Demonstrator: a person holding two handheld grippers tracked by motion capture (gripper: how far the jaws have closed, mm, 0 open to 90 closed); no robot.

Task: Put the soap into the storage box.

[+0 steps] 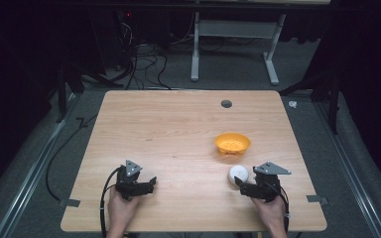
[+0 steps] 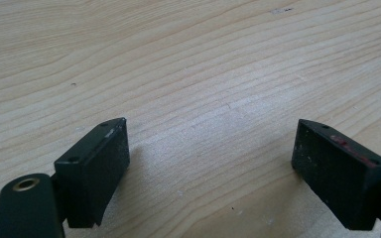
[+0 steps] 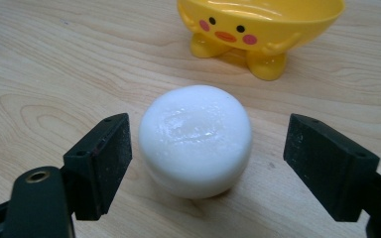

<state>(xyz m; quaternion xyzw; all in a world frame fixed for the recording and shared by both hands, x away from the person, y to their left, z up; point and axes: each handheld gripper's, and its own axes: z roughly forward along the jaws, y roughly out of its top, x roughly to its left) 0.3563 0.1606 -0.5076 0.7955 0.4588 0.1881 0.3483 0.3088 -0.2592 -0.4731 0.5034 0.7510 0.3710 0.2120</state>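
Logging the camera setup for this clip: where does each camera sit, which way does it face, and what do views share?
High view: above the person's side, looking forward and down on the table; forearms, hands, left gripper and right gripper show.
Left gripper view: rides the left gripper, facing bare tabletop between open jaws.
Right gripper view: rides the right gripper, facing the white round object between its jaws, yellow bowl beyond.
Shared: high and right gripper views both show white round object and bowl.

On the table (image 1: 178,124), the bowl (image 1: 232,143) stands right of centre. The puck-like lump (image 1: 238,173) lies just nearer the person, apart from the bowl, between the right gripper's (image 3: 206,163) spread jaws, seemingly untouched. The left gripper (image 1: 151,182) sits well to its left, over bare wood.
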